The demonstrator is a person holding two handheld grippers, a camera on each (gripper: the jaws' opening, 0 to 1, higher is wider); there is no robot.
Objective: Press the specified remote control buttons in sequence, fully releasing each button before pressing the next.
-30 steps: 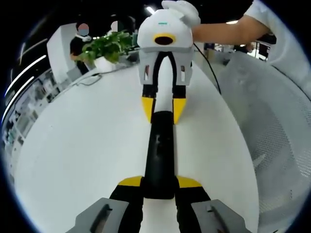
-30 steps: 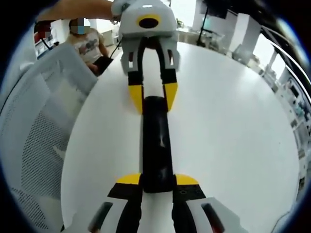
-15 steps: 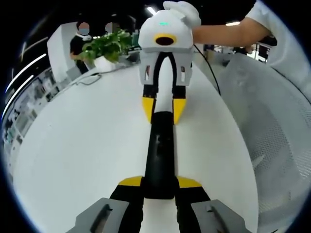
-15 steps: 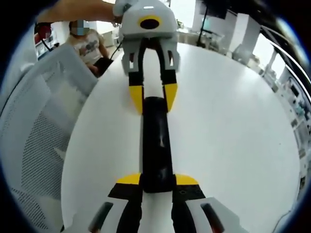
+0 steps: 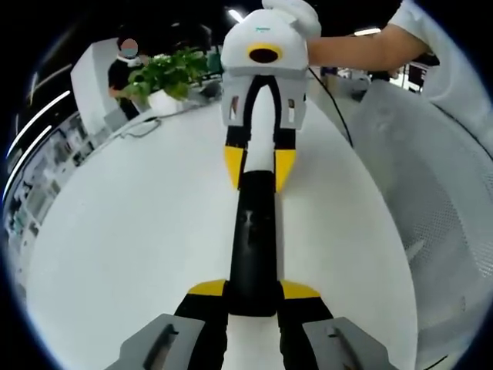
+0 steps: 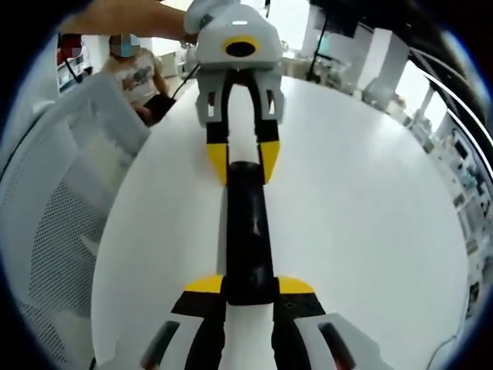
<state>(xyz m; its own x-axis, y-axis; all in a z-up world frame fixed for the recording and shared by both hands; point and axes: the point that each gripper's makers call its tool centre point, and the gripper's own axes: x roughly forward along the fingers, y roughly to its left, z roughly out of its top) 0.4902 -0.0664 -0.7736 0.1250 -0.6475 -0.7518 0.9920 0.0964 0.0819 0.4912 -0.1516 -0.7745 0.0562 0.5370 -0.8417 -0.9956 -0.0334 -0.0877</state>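
you had both tongs, left (image 5: 253, 293) and right (image 6: 250, 289), clamped on the remote's (image 5: 254, 239) ends at frame centre; steady it, then press squarely.

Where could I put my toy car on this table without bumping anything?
The white table is bare between the black remote and the rim by the potted plant. It is crowded along the middle: the left gripper and right gripper clamp the remote's two ends. The other side is narrower, bordered by a mesh chair.
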